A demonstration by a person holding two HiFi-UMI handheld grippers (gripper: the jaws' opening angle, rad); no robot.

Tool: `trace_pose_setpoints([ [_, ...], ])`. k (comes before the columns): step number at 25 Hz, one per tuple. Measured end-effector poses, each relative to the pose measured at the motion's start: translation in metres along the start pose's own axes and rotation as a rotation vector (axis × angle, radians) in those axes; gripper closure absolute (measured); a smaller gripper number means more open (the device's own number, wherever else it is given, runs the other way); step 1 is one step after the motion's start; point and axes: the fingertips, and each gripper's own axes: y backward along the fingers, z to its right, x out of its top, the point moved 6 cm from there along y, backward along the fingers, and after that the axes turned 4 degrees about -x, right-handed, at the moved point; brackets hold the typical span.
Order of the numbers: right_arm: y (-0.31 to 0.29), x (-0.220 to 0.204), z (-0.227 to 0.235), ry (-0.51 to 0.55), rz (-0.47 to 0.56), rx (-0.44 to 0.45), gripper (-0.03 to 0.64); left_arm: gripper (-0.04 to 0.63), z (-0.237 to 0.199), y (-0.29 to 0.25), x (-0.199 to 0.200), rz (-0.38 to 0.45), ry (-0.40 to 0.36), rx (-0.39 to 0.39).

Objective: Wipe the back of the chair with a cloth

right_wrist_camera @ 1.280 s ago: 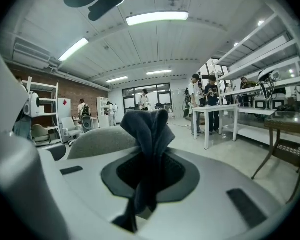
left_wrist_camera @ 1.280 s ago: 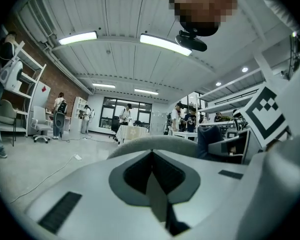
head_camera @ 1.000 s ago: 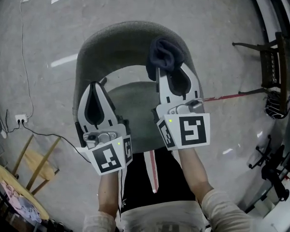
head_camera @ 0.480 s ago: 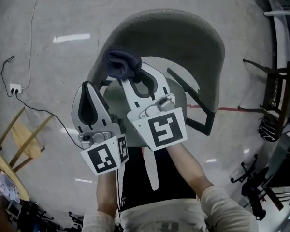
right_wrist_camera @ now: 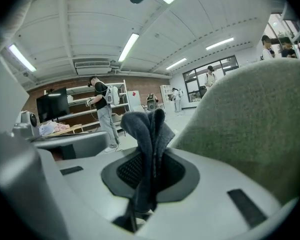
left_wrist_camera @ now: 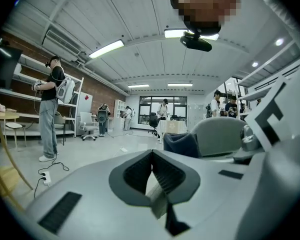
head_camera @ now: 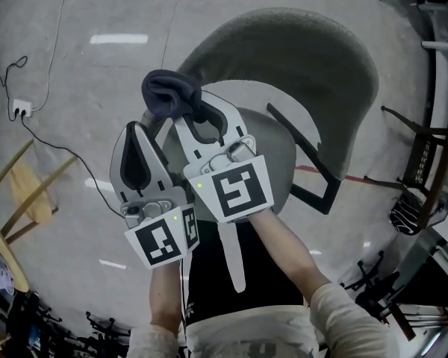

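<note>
Two grippers show in the head view: the right gripper pinches a dark cloth at the left end of the curved chair back, and the left gripper sits just beside it, jaws together. Left gripper view has its jaws meeting on nothing, the cloth and chair back beyond to the right. Right gripper view has the cloth clamped upright between the pads, the chair back close on the right
</note>
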Motion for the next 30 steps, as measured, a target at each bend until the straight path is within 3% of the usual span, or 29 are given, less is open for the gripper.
trace_pose_setpoints([
  [7,0.000,-0.004,0.016,-0.004,-0.013,-0.046,0.558,0.580,0.001,0.003,-0.006,-0.013,0.008,0.009],
  [14,0.004,-0.003,0.052,-0.050,-0.003,-0.156,0.558,0.580,0.012,-0.001,-0.008,-0.022,0.007,-0.016],
  [23,0.039,-0.003,0.121,-0.116,0.030,-0.394,0.558,0.580,0.034,-0.012,-0.007,-0.032,-0.002,-0.077],
  [30,0.091,-0.007,0.163,-0.162,0.085,-0.612,0.558,0.580,0.069,-0.023,-0.008,-0.047,-0.031,-0.198],
])
